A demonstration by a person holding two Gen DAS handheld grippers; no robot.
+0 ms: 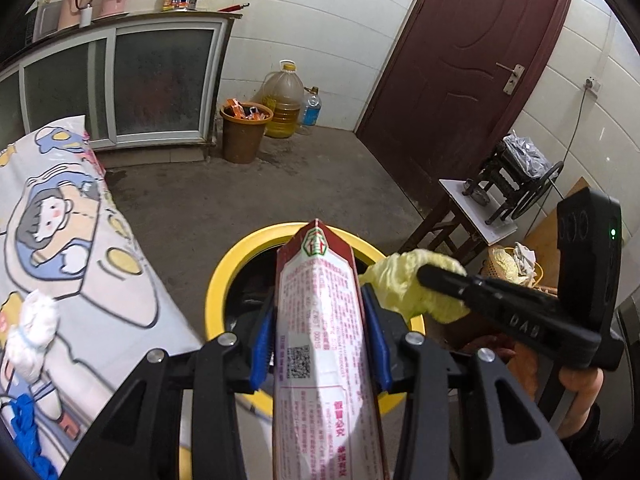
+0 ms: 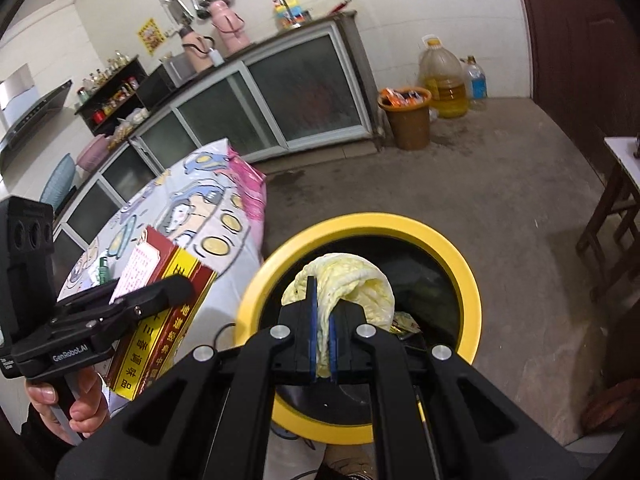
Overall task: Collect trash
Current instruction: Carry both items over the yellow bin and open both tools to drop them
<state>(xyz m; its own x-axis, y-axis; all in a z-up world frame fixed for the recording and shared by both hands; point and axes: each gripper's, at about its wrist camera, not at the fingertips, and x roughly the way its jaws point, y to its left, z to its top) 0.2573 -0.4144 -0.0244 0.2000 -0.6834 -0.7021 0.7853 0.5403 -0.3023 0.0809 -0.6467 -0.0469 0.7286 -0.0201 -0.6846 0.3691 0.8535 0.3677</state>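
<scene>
Left gripper clenched on red-and-white carton, carton over near-left rim of yellow bin. Right gripper clamped tight on pale cabbage leaf, leaf above bin mouth. Cartoon-print table just left of bin. Brown bucket far off by cabinet.

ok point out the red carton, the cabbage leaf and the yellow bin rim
red carton [image 1: 320,320], left wrist view, on its printed pink face between the blue pads
cabbage leaf [image 2: 352,280], right wrist view, on the crumpled top of the leaf
yellow bin rim [image 2: 464,264], right wrist view, on the rim's right side
</scene>
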